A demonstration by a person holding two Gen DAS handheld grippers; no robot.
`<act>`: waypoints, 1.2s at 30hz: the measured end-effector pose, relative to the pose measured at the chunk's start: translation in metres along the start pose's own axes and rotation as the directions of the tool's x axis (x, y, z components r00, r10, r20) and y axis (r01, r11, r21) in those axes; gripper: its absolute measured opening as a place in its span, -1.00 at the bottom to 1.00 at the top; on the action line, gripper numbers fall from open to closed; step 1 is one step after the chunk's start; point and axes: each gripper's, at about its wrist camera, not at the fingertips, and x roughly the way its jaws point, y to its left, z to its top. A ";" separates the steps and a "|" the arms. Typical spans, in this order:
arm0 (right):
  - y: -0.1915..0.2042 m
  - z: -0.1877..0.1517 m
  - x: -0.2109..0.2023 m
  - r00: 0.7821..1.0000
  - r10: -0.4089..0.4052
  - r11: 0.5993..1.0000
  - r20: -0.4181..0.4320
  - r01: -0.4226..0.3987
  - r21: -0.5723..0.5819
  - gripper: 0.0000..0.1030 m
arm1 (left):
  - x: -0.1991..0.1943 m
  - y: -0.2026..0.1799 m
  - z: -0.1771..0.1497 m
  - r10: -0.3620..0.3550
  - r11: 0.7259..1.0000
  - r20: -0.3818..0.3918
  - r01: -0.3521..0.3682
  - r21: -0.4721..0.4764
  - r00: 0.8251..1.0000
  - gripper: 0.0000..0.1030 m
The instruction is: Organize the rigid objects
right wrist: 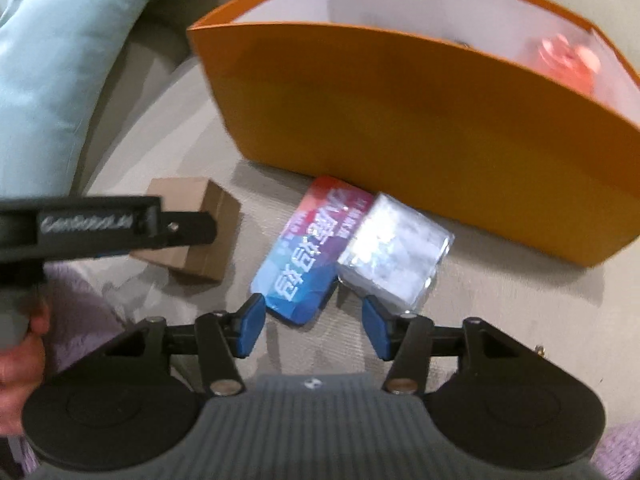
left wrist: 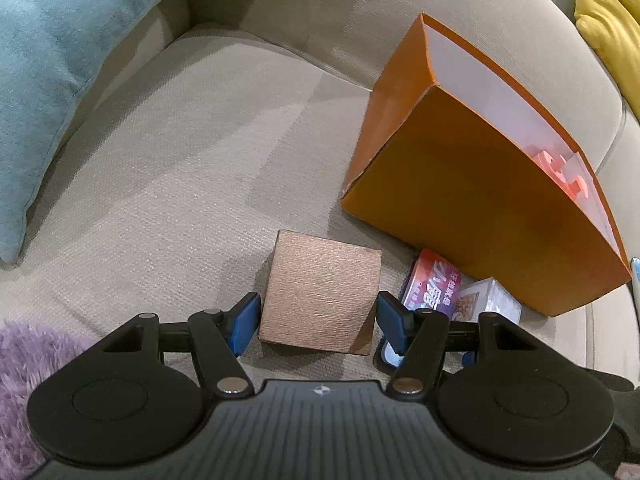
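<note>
Left wrist view: the left gripper (left wrist: pixel 318 316) hangs low over a beige sofa (left wrist: pixel 160 168), fingers spread wide.
Left fingers: blue pads (left wrist: pixel 244 322) sit on either side of a brown box (left wrist: pixel 320 300), close to its sides; contact cannot be told.
Brown box: flat on the seat cushion, near the front of the orange bin (left wrist: pixel 472 196), not touching it.
Orange bin: open-topped, white inside, standing on the seat against the backrest; a pink item (left wrist: pixel 568 176) lies in its right end.
Card pack: a red-purple-blue pack (left wrist: pixel 434 284) lies right of the brown box, at the bin's foot.
Clear pack: a shiny wrapped pack (left wrist: pixel 490 300) lies beside the card pack and overlaps its corner.
Surroundings: teal cushion (left wrist: pixel 44 80) at left, yellow cushion (left wrist: pixel 612 28) at upper right, purple fuzzy throw (left wrist: pixel 24 372) at lower left.
Right wrist view: blurred; the right gripper (right wrist: pixel 314 326) hovers with fingers apart, nothing between them, tips just short of the card pack (right wrist: pixel 308 248) and clear pack (right wrist: pixel 396 244).
Left tool from the right: its black body (right wrist: pixel 100 224) crosses in front of the brown box (right wrist: pixel 200 232), held by a hand (right wrist: pixel 20 352).
Bin from the right: orange bin (right wrist: pixel 420 120) behind both packs.
</note>
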 end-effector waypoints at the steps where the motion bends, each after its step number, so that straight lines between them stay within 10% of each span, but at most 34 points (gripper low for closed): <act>1: -0.001 0.000 0.002 1.000 0.004 1.000 -0.009 -0.004 0.023 0.09 | 0.000 0.000 0.000 -0.001 1.000 0.002 0.001 0.000 1.000 0.40; 13: -0.015 0.013 0.025 0.996 0.091 0.975 -0.015 -0.086 0.205 0.08 | 0.004 0.001 0.001 -0.023 1.000 0.008 0.023 -0.008 1.000 0.40; 23: -0.002 0.016 -0.005 0.992 0.116 0.988 0.048 -0.120 0.093 -0.72 | 0.005 0.001 0.000 -0.026 1.000 0.008 0.026 -0.012 1.000 0.40; 36: 0.012 0.025 0.013 0.990 0.140 0.990 -0.002 -0.140 0.001 -0.58 | 0.002 0.006 0.000 -0.025 0.999 0.028 0.026 -0.032 0.999 0.43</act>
